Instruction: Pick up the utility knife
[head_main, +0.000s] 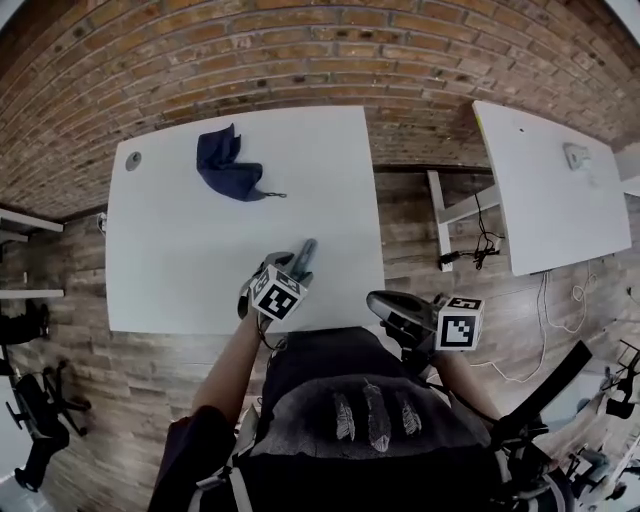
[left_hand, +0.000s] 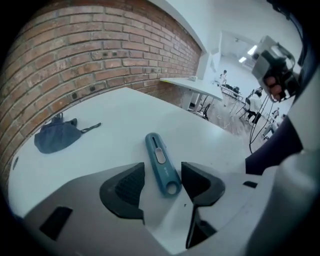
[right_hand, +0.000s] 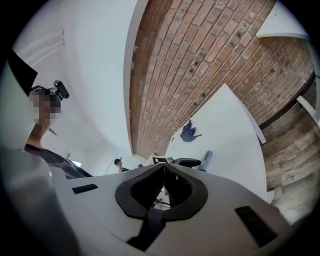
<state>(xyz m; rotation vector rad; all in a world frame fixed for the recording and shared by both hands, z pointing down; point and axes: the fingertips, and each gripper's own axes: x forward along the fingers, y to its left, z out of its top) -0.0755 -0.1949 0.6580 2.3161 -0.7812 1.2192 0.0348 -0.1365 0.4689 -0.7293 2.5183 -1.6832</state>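
A teal utility knife (head_main: 303, 258) lies flat on the white table (head_main: 190, 250) near its front edge. My left gripper (head_main: 287, 268) hangs right over it, pointing steeply down. In the left gripper view the knife (left_hand: 161, 162) runs away from me, and its ring end sits between the jaws of the left gripper (left_hand: 162, 184), which stand wide, with the pads clear of the knife on both sides. My right gripper (head_main: 388, 303) is off the table's front right corner, shut and empty; in its own view the right gripper (right_hand: 164, 169) has its tips meeting, with the knife (right_hand: 206, 161) beyond.
A crumpled dark blue cloth (head_main: 232, 168) lies at the back of the table, well apart from the knife. A small round object (head_main: 133, 157) sits in the far left corner. A second white table (head_main: 540, 190) stands to the right across a gap of wooden floor.
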